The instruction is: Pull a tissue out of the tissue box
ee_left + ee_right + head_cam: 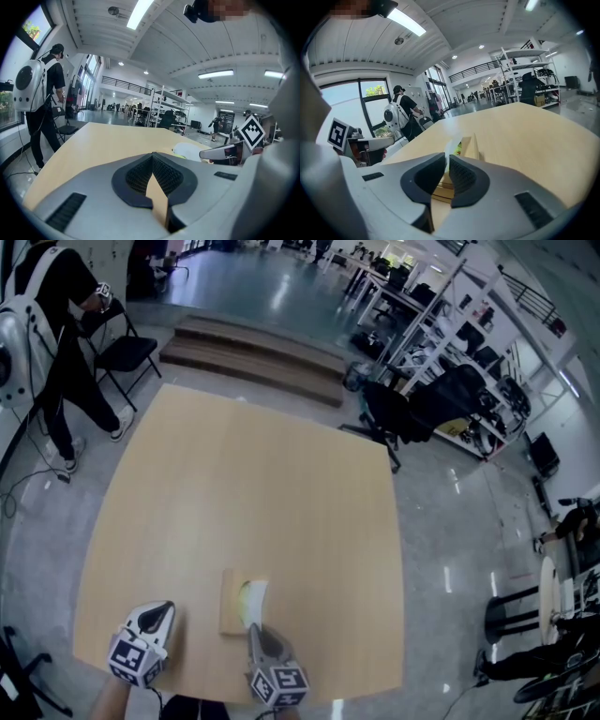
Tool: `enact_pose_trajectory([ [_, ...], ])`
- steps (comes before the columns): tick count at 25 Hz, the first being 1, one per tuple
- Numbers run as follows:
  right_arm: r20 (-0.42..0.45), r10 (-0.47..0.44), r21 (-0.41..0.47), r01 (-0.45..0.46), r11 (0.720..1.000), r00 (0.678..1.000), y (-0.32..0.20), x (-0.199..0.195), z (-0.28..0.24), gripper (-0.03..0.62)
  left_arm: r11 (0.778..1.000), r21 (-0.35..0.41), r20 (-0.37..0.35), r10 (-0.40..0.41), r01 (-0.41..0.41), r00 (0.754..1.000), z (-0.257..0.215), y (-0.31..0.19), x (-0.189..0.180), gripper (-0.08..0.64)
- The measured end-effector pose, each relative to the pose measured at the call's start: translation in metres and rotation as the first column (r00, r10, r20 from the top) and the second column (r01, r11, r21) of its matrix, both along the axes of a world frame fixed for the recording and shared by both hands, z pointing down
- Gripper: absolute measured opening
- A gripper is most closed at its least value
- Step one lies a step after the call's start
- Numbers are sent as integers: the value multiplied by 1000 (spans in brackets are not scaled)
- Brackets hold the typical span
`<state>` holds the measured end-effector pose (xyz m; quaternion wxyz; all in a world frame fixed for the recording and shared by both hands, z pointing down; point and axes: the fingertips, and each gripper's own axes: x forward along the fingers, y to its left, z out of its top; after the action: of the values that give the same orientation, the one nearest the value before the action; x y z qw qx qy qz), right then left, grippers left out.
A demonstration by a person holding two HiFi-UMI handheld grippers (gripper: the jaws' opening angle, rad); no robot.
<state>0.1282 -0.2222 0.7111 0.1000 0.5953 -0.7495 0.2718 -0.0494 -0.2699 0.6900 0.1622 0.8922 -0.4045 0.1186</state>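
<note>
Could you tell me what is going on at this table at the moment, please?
A person holds a gripper in each hand at the near edge of a wooden table. The right gripper has its jaws closed on the white tissue that sticks out of the tissue box. The tissue is not yet pulled free. The left gripper is to the left of the box, apart from it, shut and empty.

We see a light wooden table filling the middle of the head view, standing on a glossy grey floor. Directly on it, at lower centre near the bottom edge of the tabletop, lies a tan tissue box (a white tissue stands up from its top).
</note>
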Motion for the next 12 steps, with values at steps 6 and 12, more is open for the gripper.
enact_pose_trajectory([
  [6,-8,-2,-2,2,1000,1000,-2,-2,-4,2,1000,0,-15,3,-3,1000,-4,-2,-3,6],
  [12,-18,4,16,-4,1000,1000,-3,0,-12,0,1000,11,-6,-5,5,1000,-14,-6,-5,6],
])
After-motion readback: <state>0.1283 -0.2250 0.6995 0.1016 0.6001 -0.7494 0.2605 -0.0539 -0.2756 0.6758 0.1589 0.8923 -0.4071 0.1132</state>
